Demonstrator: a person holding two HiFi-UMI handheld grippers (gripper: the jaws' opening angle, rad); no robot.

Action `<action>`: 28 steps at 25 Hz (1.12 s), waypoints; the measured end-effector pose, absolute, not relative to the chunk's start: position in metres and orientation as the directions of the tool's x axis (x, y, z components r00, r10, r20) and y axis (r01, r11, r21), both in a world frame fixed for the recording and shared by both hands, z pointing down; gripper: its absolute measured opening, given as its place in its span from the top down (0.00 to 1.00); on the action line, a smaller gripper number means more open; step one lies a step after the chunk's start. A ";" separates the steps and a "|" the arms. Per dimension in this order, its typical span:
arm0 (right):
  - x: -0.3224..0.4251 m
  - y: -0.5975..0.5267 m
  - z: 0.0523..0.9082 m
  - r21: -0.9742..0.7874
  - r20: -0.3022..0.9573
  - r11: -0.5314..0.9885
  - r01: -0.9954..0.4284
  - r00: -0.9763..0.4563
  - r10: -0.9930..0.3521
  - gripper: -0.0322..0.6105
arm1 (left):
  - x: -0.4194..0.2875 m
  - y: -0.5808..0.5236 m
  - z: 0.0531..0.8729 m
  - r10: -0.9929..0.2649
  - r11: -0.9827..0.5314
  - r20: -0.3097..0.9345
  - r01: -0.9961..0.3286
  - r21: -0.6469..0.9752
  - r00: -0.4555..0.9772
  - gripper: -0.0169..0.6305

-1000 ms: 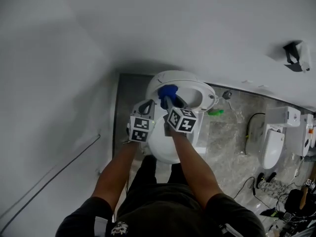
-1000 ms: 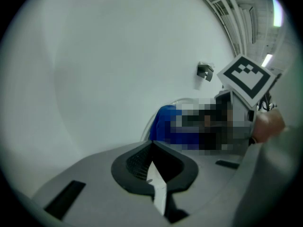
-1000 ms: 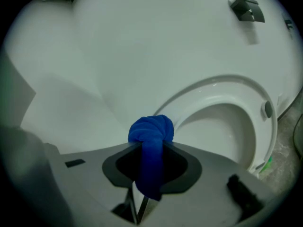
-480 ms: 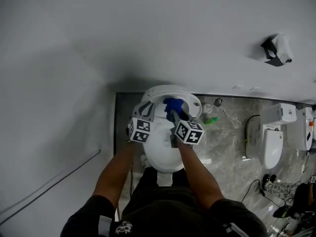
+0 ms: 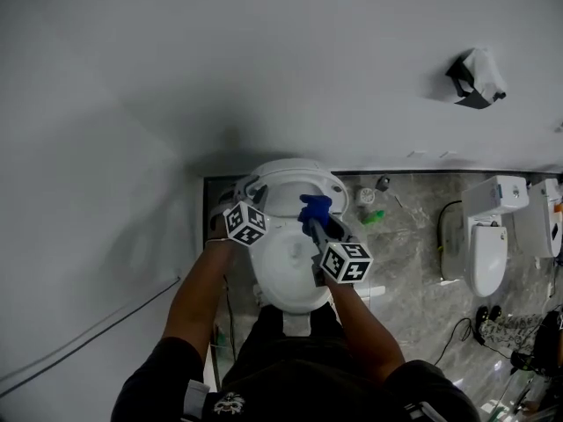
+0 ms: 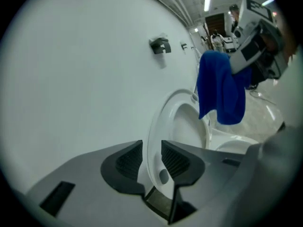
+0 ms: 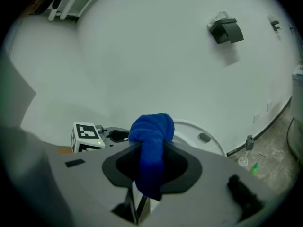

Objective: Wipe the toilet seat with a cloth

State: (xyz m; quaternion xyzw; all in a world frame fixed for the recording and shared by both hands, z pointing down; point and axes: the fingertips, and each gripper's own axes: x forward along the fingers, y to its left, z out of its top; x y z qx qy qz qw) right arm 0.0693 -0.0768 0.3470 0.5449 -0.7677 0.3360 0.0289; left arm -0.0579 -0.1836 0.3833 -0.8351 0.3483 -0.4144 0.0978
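Observation:
The white toilet (image 5: pixel 286 271) stands against the wall with its seat (image 5: pixel 286 181) tipped up. In the left gripper view the raised seat (image 6: pixel 182 122) shows as an upright ring. My left gripper (image 5: pixel 244 192) is at the seat's left edge. Its jaws (image 6: pixel 151 161) are opening, with the seat's rim between the pads. My right gripper (image 5: pixel 314 222) is over the bowl, shut on a bunched blue cloth (image 5: pixel 315 206). The cloth (image 7: pixel 151 141) hangs out of its jaws (image 7: pixel 152 167) and also shows as a dangling blue cloth (image 6: pixel 220 91) in the left gripper view.
A paper holder (image 5: pixel 475 77) hangs on the wall at the upper right. On the grey stone floor, a green bottle (image 5: pixel 373 217) lies right of the toilet. A second white fixture (image 5: pixel 484 253) and cables (image 5: pixel 493 332) are further right. The wall stands close behind the seat.
The left gripper has moved left, away from the right one, to the seat's left edge. The seat stands more upright against the wall. The right gripper still carries the cloth.

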 end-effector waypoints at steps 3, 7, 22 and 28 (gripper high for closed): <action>0.074 -0.066 0.342 -0.470 0.403 0.211 -0.857 -0.421 -0.813 0.80 | -0.049 -0.187 0.393 -0.658 -0.746 0.641 -0.459 -0.483 0.395 0.81; 0.079 -0.053 0.331 -0.459 0.384 0.245 -0.854 -0.439 -0.812 0.80 | -0.048 -0.194 0.397 -0.678 -0.728 0.641 -0.449 -0.517 0.361 0.90; 0.088 -0.031 0.311 -0.428 0.326 0.426 -0.797 -0.575 -0.750 0.80 | -0.049 -0.163 0.388 -0.717 -0.683 0.652 -0.436 -0.585 0.249 0.92; 0.080 -0.014 0.291 -0.415 0.276 0.522 -0.745 -0.650 -0.708 0.80 | -0.056 -0.121 0.377 -0.768 -0.623 0.607 -0.458 -0.633 0.205 0.92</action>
